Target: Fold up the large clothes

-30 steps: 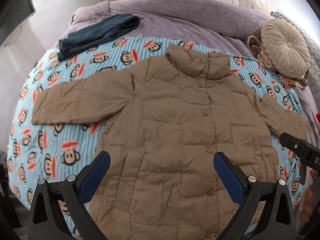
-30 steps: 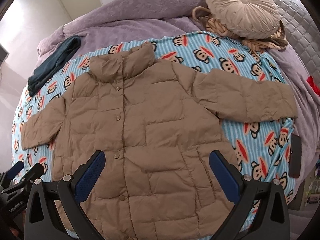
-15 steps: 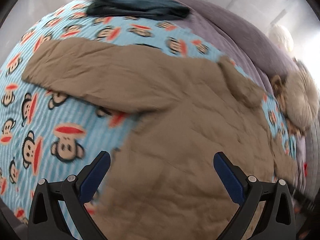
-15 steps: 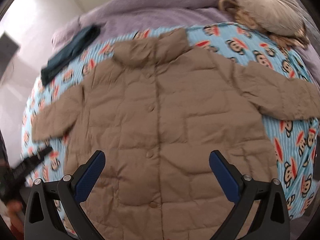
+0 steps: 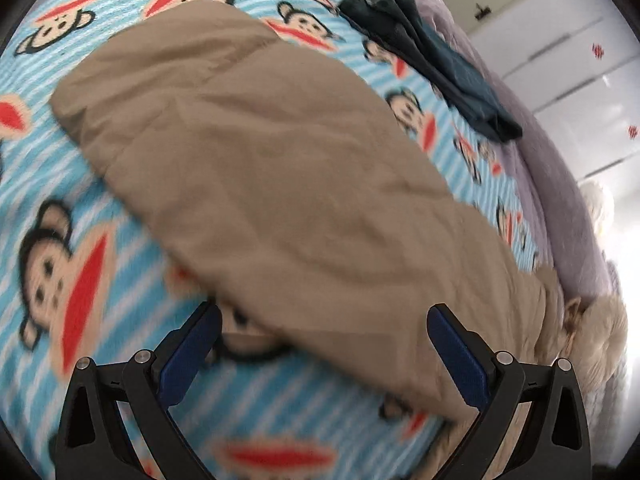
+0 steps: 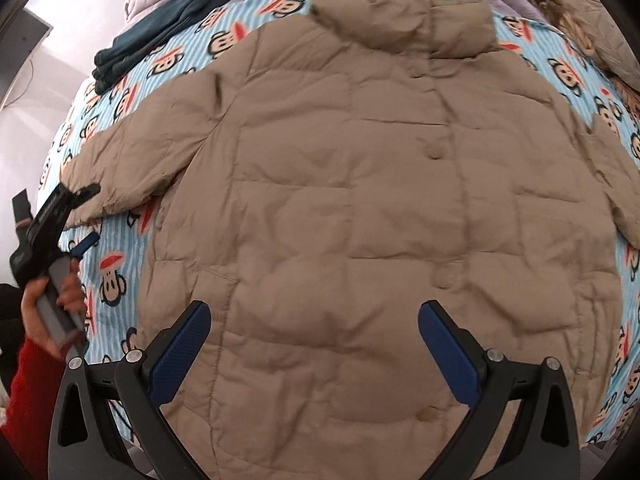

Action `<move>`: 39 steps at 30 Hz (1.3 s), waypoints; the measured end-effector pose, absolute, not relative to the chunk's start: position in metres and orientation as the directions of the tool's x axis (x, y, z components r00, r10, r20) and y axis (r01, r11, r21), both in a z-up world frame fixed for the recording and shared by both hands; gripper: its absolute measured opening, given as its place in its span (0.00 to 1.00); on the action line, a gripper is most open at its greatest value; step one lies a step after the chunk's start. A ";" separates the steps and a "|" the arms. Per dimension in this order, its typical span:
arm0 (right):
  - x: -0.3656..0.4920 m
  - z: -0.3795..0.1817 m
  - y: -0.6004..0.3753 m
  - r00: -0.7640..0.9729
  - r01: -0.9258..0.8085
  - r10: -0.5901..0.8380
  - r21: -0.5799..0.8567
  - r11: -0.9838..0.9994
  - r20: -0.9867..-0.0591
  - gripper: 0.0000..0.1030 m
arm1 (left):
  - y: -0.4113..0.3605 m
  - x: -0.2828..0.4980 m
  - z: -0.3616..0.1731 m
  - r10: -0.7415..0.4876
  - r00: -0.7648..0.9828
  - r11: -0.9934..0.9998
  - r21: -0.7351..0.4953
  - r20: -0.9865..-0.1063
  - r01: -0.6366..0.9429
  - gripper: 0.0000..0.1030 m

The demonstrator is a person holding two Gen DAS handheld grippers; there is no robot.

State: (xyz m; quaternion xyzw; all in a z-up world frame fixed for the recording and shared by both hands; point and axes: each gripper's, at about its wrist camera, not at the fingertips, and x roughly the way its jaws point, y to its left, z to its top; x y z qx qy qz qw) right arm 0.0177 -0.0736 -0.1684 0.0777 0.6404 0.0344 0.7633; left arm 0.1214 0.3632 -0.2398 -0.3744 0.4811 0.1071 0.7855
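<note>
While the tan quilted puffer jacket [image 6: 360, 200] lies flat, front up, on the monkey-print blue striped blanket [image 6: 116, 264] on the bed, collar pointing away, sleeves out sideways, the left hand-held gripper [image 5: 324, 350] hovers spread over the left sleeve [image 5: 260, 168]. Right hand-held gripper [image 6: 314, 350] spread above the hem. Folded dark teal garment [image 6: 168, 20] near the far-left blanket edge.

Jacket [image 6: 360, 200]: matt quilted puffy cloth. Monkey-print blanket [image 5: 60, 184]: soft fleecy cloth. Jaws: matt black plastic, textured blue pads [image 6: 180, 356].

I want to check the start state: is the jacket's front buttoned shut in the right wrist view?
Yes, the jacket lies flat with its front closed, and buttons run down the closed placket.
</note>
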 end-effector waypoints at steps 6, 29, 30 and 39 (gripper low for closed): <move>0.033 -0.178 -0.053 0.184 0.038 0.156 0.165 0.985 -0.970 1.00 | 0.376 0.151 -0.237 -0.168 0.575 0.668 -0.521 -0.801 -0.531 1.00; 0.147 -0.204 -0.014 0.340 0.044 0.425 0.465 0.884 -0.839 0.21 | 0.314 0.169 -0.082 -0.330 0.744 0.851 -0.524 -0.581 -0.031 0.10; 0.151 -0.210 -0.009 0.331 0.034 0.449 0.486 0.873 -0.830 0.21 | 0.301 0.168 -0.076 -0.344 0.740 0.858 -0.513 -0.578 -0.002 0.10; 0.164 -0.254 0.001 0.199 0.052 0.570 0.590 0.806 -0.797 0.20 | 0.155 0.182 -0.050 -0.433 0.654 0.891 -0.402 -0.620 0.209 0.10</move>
